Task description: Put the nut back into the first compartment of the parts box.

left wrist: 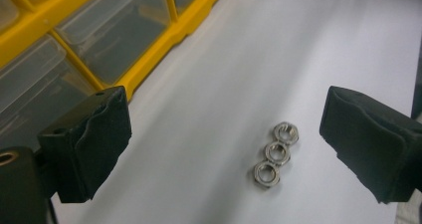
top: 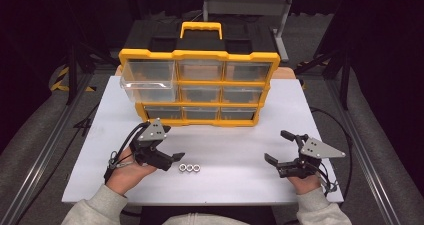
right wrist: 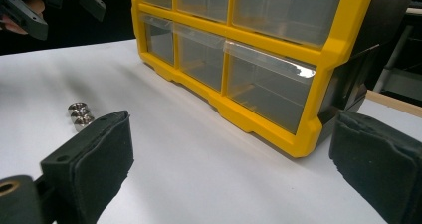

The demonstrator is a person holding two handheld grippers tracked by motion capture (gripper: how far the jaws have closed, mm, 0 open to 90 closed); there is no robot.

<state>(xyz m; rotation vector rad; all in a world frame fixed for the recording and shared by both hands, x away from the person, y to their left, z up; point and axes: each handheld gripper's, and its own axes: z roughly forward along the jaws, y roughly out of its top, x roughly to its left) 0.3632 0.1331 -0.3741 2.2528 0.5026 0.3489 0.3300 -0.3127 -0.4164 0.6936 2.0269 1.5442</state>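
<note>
3 metal nuts lie in a row on the white worktop, just beside the left tongs, whose jaws gape wide. The right tongs, also wide and empty, rest well apart, before the yellow drawer cabinet.

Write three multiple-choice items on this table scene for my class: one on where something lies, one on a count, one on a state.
1. Where do the hex nuts lie?
A. In the pulled-out drawer
B. On the white table, just right of the left gripper
C. Between the right gripper's fingers

2. How many hex nuts are there?
A. Two
B. Three
C. Five

3. How does the organiser's top-left drawer stand?
A. Pulled out
B. Pushed in flush
C. Removed and lying on the table

Answers:
1 B: the high view shows them on the table beside the left gripper, far from the right gripper.
2 B: the left gripper view shows three in a touching row.
3 A: it juts forward of the other drawers in the yellow organiser.
</note>
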